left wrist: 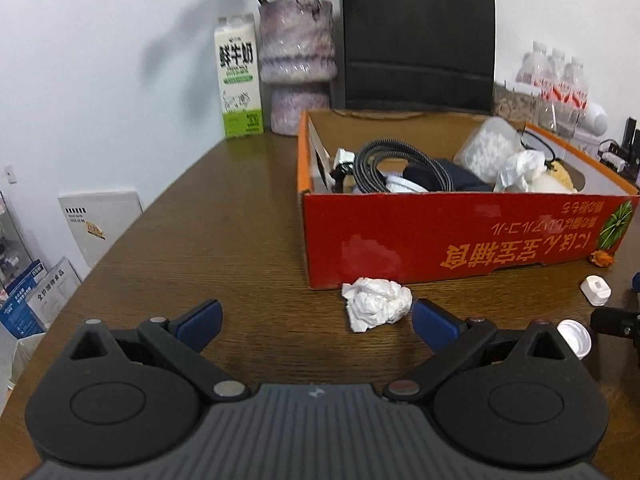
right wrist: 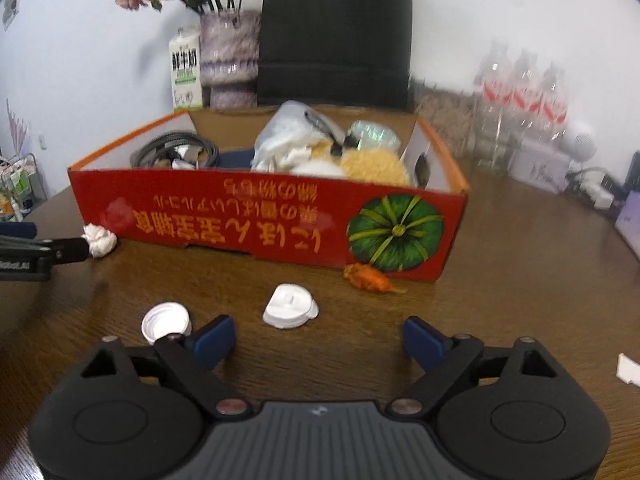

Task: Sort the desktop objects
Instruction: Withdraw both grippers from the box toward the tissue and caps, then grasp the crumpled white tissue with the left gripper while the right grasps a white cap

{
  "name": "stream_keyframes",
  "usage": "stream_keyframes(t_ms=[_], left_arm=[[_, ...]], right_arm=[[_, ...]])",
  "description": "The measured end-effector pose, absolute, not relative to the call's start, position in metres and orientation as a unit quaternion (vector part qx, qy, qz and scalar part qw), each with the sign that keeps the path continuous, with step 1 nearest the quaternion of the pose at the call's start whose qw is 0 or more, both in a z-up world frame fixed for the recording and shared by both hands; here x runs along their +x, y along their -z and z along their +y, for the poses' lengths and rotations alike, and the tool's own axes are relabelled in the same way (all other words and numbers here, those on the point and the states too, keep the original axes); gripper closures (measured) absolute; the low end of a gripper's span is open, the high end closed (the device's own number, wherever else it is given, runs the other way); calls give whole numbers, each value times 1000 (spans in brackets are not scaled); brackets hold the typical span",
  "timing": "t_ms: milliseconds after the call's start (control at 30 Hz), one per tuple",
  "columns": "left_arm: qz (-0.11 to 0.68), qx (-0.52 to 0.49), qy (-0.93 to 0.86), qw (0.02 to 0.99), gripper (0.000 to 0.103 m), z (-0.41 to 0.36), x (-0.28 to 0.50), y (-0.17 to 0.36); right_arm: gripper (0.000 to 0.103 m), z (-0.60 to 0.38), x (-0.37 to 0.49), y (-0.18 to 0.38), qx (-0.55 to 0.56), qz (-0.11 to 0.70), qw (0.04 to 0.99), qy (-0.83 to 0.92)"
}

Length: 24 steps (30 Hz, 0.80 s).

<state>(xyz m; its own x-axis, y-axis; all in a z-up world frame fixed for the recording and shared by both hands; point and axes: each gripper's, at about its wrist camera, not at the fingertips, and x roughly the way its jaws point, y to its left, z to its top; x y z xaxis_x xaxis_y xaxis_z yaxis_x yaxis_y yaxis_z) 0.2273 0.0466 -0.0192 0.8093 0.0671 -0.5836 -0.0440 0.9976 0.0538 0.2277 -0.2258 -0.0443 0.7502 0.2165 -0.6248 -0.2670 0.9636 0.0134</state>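
A red cardboard box (left wrist: 460,236) (right wrist: 256,216) holds a coiled black cable (left wrist: 396,164), a tissue, a plastic tub and a plush item. A crumpled white tissue (left wrist: 376,304) (right wrist: 99,240) lies on the wooden table (left wrist: 224,248) in front of the box. My left gripper (left wrist: 316,320) is open, low over the table; the tissue lies just beyond its right finger. My right gripper (right wrist: 318,340) is open, with a white plug adapter (right wrist: 290,306) (left wrist: 596,290) just ahead of its fingers. A white bottle cap (right wrist: 166,322) (left wrist: 574,338) lies beside its left finger. An orange scrap (right wrist: 370,278) rests by the box corner.
At the back stand a milk carton (left wrist: 239,80), a vase of dried flowers (left wrist: 296,64), a black paper bag (left wrist: 418,36) and several water bottles (right wrist: 520,100). The table's left edge (left wrist: 120,236) drops to boxes on the floor. A white scrap (right wrist: 628,368) lies far right.
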Motion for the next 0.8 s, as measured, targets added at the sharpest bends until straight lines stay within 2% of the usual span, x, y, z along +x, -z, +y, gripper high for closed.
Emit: stream_keyframes(t_ms=[133,267,333,367,400,433,467,533,800], left_arm=[[323,20,-23,946,0,41,239,22],[337,12,-20,941,2,39,249,25],[339,5,-10,941,16,39,250,25],[337,6,-7,941,22,38,250,23],[335,7,-5,942,35,37,250,22],[334,6,-2,943,45,36,250,21],[332,6,-1,943,50,35,249,20],[329,1,-1,944,74,34,249,20],[316,-13,-5,949,78,36,244,16]], right_arm=[[15,-222,234,46,-34,330,934,-134],[33,-218,238,44,-34,324,935,-140],[43,-216,241,44,-33,320,936,-144],[52,-215,241,43,-33,319,936,-144],[63,-215,242,43,-33,317,937,-145],[69,-214,242,42,-32,316,937,-146],[79,-214,242,42,-33,314,937,-149],[78,-213,241,42,-33,314,936,-154],[79,-215,238,41,-23,311,937,-159]])
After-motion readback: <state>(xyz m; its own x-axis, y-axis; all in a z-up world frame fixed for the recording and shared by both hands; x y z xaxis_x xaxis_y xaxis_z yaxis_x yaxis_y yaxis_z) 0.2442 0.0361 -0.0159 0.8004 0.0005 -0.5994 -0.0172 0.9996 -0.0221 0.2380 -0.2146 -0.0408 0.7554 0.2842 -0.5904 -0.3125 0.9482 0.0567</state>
